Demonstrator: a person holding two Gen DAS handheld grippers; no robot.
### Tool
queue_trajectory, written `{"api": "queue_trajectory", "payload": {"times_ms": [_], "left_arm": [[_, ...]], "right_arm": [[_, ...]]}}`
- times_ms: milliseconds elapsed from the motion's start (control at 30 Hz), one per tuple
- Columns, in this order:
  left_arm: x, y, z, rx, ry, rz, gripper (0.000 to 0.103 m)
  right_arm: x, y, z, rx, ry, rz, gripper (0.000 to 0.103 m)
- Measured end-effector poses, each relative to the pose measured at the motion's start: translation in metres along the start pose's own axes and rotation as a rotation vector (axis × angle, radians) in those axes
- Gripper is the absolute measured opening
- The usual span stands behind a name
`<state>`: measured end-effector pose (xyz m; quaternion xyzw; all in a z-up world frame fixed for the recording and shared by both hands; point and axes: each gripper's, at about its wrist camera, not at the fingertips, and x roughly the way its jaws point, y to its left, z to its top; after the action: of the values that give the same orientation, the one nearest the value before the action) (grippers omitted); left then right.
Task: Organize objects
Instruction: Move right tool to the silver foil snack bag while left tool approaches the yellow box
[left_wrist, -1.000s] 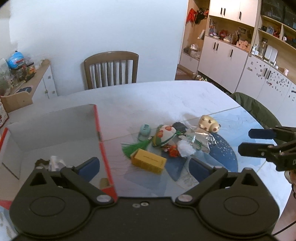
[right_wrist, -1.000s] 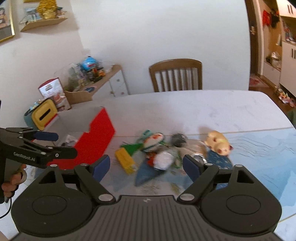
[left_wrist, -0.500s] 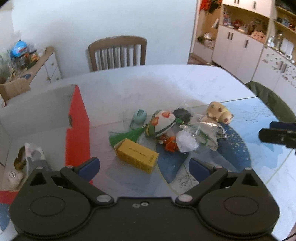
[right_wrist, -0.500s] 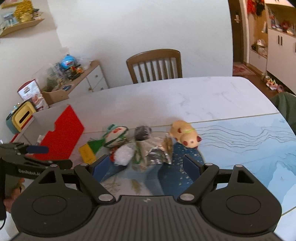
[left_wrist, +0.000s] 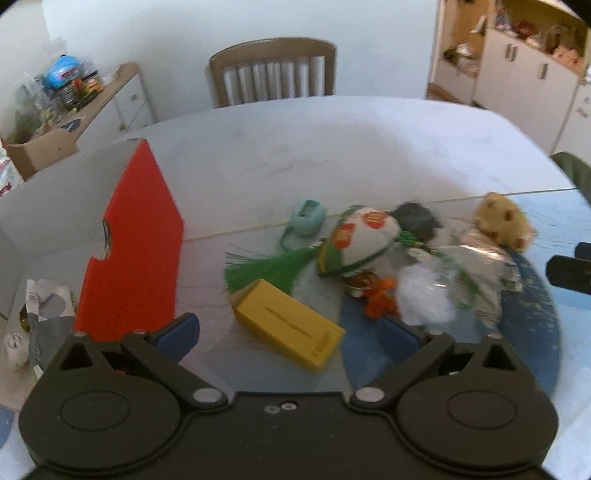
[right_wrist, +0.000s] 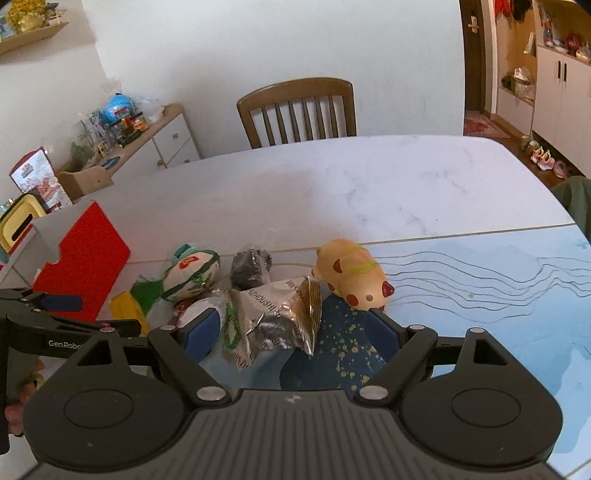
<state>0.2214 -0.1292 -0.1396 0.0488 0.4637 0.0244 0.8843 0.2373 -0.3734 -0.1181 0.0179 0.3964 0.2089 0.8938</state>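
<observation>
Yellow box (left_wrist: 286, 328) now sits just ahead of, between, the spread empty fingers of left gripper (left_wrist: 290, 334), closer than a second ago. Right gripper (right_wrist: 291, 328), also spread, has closed in on foil packet (right_wrist: 275, 317). Both approaching; red box (left_wrist: 125, 254) left of the left fingers.

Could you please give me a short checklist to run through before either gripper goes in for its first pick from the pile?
1. Left gripper open and empty: ok, fingers spread either side of the yellow box.
2. Right gripper open and empty: ok, the silver foil packet lies between its fingers, ungripped.
3. Red-sided box open to take items: ok, some things already lie inside.
4. Yellow box free of neighbours: cannot tell, the green tassel lies right at its far corner.
5. Foil packet free: not ok, it overlaps the white pompom and other pile items.
6. Pig toy clear of the right fingers: cannot tell, very close.
</observation>
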Motion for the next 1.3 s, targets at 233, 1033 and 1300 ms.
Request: {"api": "queue_trajectory", "payload": {"times_ms": [233,1033,1300], "left_arm": [[0.012,0.001,0.012,-0.023,0.02,0.024,0.099],[0.039,0.02,0.005,-0.199,0.143,-0.016,0.073],[0.033,0.027,0.005,-0.22,0.118,-0.036,0.038]], "right_arm": [[0.033,0.005,0.004,-0.026,0.044,-0.007,0.086],[0.074,0.003,0.003,0.042,0.104,0.048,0.069],[0.068,0.006,0.0,0.066,0.096,0.085,0.049]]}}
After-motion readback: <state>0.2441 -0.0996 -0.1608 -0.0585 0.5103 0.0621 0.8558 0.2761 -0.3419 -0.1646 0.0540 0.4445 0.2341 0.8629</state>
